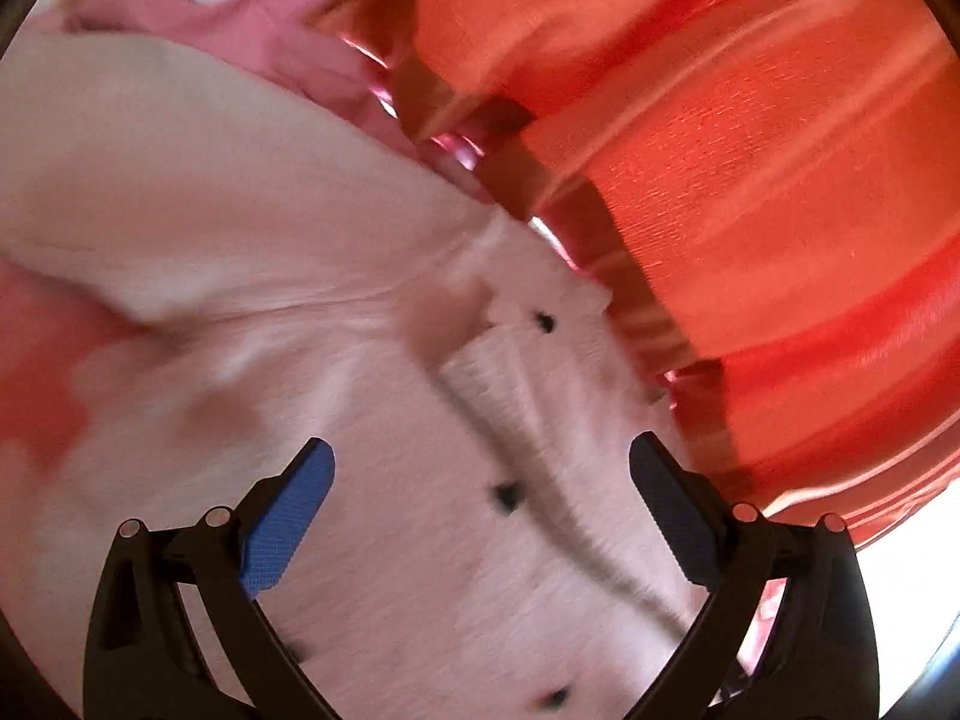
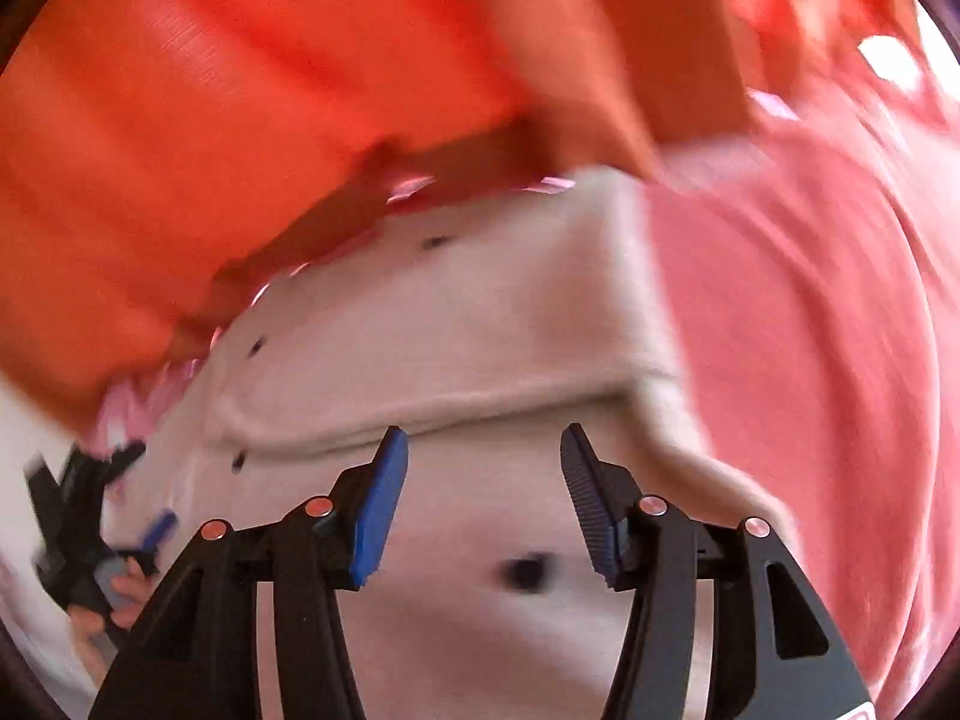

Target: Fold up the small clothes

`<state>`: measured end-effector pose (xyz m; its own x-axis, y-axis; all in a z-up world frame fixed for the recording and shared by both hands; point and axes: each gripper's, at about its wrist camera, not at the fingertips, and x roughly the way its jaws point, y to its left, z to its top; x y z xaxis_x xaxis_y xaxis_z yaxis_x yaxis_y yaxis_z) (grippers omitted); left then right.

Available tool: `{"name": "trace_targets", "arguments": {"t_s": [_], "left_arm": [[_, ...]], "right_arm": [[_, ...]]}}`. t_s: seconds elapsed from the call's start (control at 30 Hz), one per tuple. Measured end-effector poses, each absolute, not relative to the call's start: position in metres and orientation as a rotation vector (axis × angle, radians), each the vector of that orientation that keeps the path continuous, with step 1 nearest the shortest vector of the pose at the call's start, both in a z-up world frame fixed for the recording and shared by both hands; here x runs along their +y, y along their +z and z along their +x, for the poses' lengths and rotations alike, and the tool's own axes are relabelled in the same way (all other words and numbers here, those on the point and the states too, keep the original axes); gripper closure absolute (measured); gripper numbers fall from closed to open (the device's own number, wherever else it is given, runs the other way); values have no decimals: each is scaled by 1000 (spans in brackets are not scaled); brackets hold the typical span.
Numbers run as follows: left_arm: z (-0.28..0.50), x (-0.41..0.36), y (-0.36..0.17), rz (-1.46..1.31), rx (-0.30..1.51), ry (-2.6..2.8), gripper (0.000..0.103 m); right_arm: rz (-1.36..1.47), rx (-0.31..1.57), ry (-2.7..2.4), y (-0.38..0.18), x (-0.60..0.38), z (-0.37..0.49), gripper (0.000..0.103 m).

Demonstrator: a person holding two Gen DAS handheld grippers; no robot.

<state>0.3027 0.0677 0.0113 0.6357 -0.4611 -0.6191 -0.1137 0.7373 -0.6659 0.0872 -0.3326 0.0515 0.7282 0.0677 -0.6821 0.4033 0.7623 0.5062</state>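
My left gripper (image 1: 480, 468) hangs with its jaws spread wide and nothing between them, right over the cream cardigan (image 1: 336, 360). My right gripper (image 2: 483, 480) is also parted, a bit narrower, empty too, poised just above a folded edge (image 2: 432, 414) of the same garment.

I'd say the fold is partly done: one flap already lies doubled over the body in the right view, but the cardigan is not yet a tidy packet, and I can't tell whether the sleeves are tucked.

The cardigan looks like soft, fuzzy knit with small dark buttons (image 2: 527, 573) down a ribbed front band. Beyond it lies a pink garment (image 2: 798, 324), smoother, and an orange-red striped cloth (image 1: 750, 150) with a woven sheen. Everything is motion-blurred.
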Motion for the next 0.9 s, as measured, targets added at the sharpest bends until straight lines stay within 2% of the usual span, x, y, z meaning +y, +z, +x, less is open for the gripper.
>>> {"name": "trace_targets", "arguments": {"t_s": [0.1,0.17,0.23,0.27,0.33,0.4,0.43,0.47,0.63,0.7,0.77,0.83,0.9], "left_arm": [[331,36,7,-655,905,-229,7],[343,23,-3,-649,945,-248,11],[352,12,-16,-666,988,-246,42],[353,11,-16,-648,980,-222,50],[355,13,-16,-655,961,-245,95],[354,24,-15,-744,949,-294,94],[350,30,-9,-754,924,-298,95],[346,33,-2,-745,900,-301,95],[320,32,33,-551,814,-275,95],[317,34,24,-461,826,-210,95],[319,39,2,-451,882,-176,95],[320,45,-21,-488,943,-174,95],[318,46,-19,-470,924,-185,94]], "right_arm": [[763,750,-210,43,-353,88,50],[800,766,-196,37,-357,94,50],[834,777,-163,34,-358,100,50],[864,780,-152,29,-361,103,50],[911,778,-142,19,-365,114,50],[940,758,-135,15,-369,119,57],[931,743,-138,17,-370,123,78],[889,723,-157,23,-368,127,94],[649,562,-94,77,-340,119,95],[584,654,-152,60,-341,132,95],[682,809,-209,17,-356,147,96],[727,803,-204,17,-360,145,96],[647,728,-170,45,-349,143,96]]}}
